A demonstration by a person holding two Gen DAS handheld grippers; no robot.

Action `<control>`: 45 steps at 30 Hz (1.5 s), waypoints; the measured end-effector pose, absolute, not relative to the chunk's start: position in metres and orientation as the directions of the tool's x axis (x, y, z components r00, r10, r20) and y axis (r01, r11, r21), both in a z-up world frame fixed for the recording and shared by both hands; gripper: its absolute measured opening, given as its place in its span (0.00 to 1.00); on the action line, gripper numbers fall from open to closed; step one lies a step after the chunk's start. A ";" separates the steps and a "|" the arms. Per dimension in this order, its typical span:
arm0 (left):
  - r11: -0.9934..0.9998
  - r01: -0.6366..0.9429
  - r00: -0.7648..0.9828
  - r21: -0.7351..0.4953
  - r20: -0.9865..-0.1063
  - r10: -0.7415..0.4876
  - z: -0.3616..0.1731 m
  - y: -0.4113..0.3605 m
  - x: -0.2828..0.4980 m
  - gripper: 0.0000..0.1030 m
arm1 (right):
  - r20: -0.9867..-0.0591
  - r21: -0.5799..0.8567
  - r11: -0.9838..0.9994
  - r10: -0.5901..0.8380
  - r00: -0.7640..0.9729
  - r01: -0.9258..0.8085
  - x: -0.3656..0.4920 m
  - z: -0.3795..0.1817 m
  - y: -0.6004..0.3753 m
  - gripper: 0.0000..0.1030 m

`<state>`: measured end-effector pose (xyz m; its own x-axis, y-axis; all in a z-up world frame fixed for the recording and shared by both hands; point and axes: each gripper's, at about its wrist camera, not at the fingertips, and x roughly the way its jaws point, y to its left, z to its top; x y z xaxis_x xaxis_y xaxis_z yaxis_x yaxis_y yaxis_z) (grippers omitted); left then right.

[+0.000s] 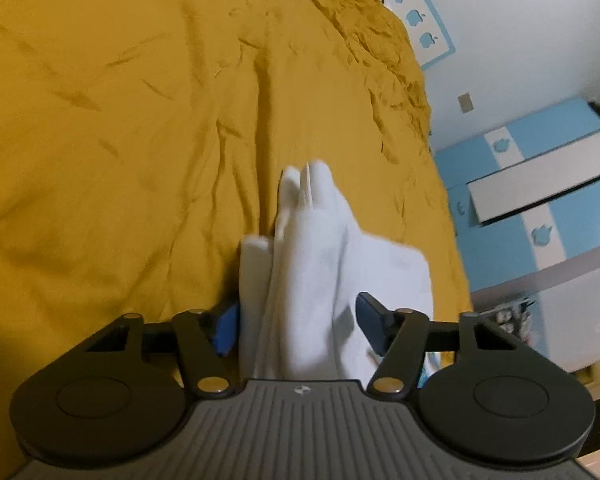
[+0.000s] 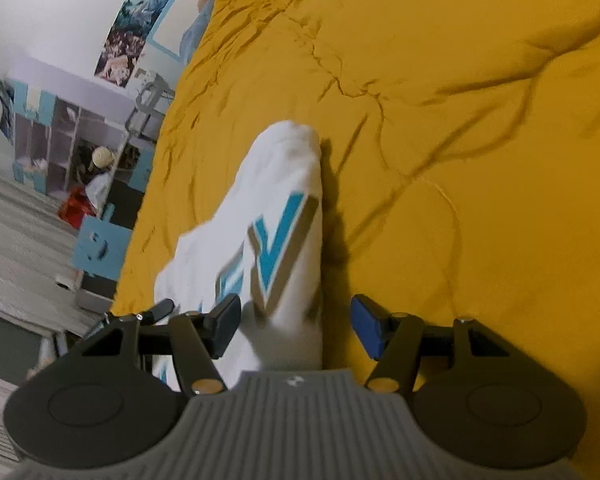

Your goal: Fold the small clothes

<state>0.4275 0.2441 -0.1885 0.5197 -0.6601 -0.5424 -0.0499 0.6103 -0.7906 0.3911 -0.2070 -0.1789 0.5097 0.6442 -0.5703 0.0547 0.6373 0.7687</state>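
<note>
White garment (image 1: pixel 300 248), bunched on the yellow bedspread (image 1: pixel 100 120), runs lengthwise straight ahead between the spread, empty jaws of both your left gripper (image 1: pixel 296 324) and right gripper (image 2: pixel 296 328) (blue lettering (image 2: pixel 278 240) faces the right one), neither pad pressing cloth.

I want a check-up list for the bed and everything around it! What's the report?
Surface: yellow bedspread, wrinkled.
Job's things: white garment with blue lettering, bunched into a long strip on the bedspread.
Clutter: nothing seen on the bed.
Grippers: left gripper open, garment between its fingers; right gripper open, garment between its fingers, gap visible beside the blue pad.
Cables: nothing seen.
Surroundings: white wall, blue-and-white cabinets with apple shapes, shelves, posters.
</note>
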 end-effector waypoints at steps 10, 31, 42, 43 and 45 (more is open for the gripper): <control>0.577 -0.075 0.524 -0.813 -0.525 -0.671 -0.203 0.244 0.441 0.31 | -0.488 0.855 0.504 0.704 0.515 0.121 0.461 -0.216 -0.206 0.19; 0.839 0.122 0.805 -0.530 -0.442 -0.396 -0.008 0.186 0.301 0.22 | -0.348 0.716 0.645 0.662 0.664 -0.268 0.375 -0.044 -0.179 0.07; 0.841 0.249 0.853 -0.481 -0.302 -0.425 0.069 0.142 0.211 0.22 | -0.209 0.639 0.664 0.636 0.743 -0.389 0.257 0.045 -0.219 0.07; 0.839 0.259 0.852 -0.478 -0.296 -0.432 0.072 0.139 0.205 0.22 | -0.205 0.634 0.668 0.631 0.748 -0.390 0.249 0.050 -0.223 0.07; 0.835 0.277 0.846 -0.475 -0.291 -0.446 0.077 0.131 0.196 0.22 | -0.196 0.625 0.677 0.619 0.761 -0.389 0.230 0.060 -0.234 0.07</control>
